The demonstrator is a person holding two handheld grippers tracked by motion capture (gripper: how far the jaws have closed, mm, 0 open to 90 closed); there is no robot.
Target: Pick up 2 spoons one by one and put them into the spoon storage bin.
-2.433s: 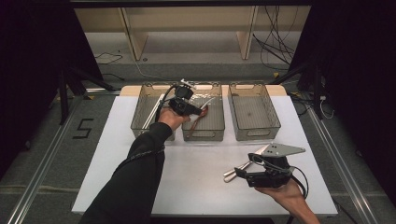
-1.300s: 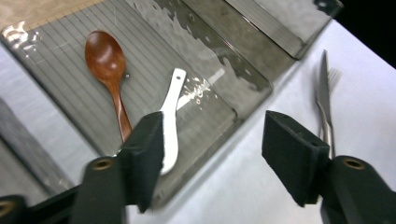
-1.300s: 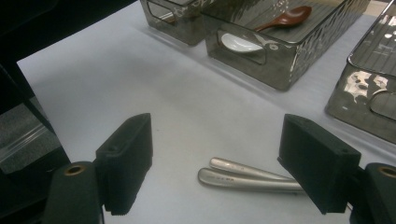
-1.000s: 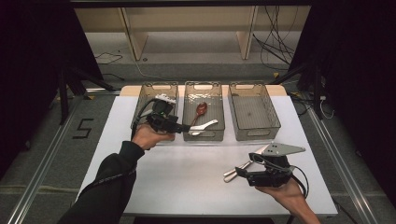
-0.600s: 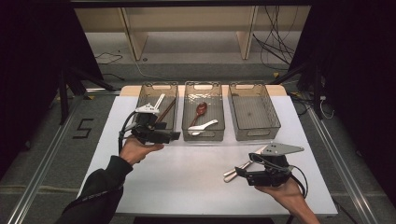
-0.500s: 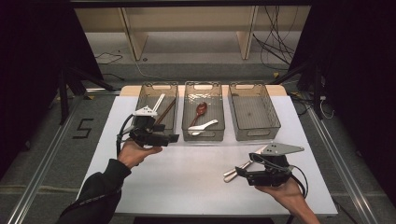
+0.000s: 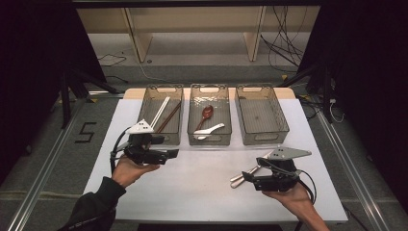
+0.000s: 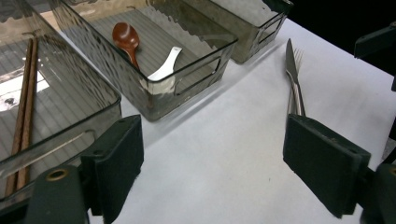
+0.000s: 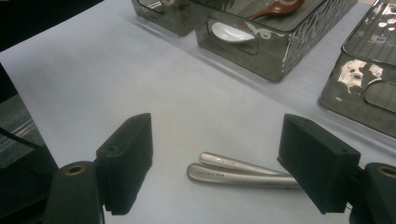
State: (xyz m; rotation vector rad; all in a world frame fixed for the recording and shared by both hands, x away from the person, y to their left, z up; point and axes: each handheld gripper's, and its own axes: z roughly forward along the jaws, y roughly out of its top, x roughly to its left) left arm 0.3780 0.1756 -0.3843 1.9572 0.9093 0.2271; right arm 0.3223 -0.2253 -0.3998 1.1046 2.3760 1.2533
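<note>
My left gripper (image 7: pixel 174 154) hovers over the white table just in front of the left tray (image 7: pixel 161 140). Its jaws have just been opening and stand open (image 8: pixel 215 163) with nothing between them. My right gripper (image 7: pixel 246 178) rests low at the front right, open (image 9: pixel 215 163). A steel knife and fork (image 7: pixel 236 180) lie side by side on the table, their handles (image 9: pixel 238 173) just ahead of its pads, untouched. In the middle tray (image 7: pixel 209 142) are a brown wooden spoon (image 7: pixel 207 113) and a white spoon (image 7: pixel 209 131). Chopsticks (image 7: pixel 166 115) lie in the left tray.
A third tray (image 7: pixel 263 139) at the right holds nothing. All three trays stand in a row at the far side of the white table (image 7: pixel 202 192). From the left gripper, the knife (image 8: pixel 293 74) lies beyond the right pad. Dark floor surrounds the table.
My left hand has drawn back from the middle tray, leftward and toward the person, to the front of the left tray. The white spoon now lies in the middle tray. The right hand stayed put.
</note>
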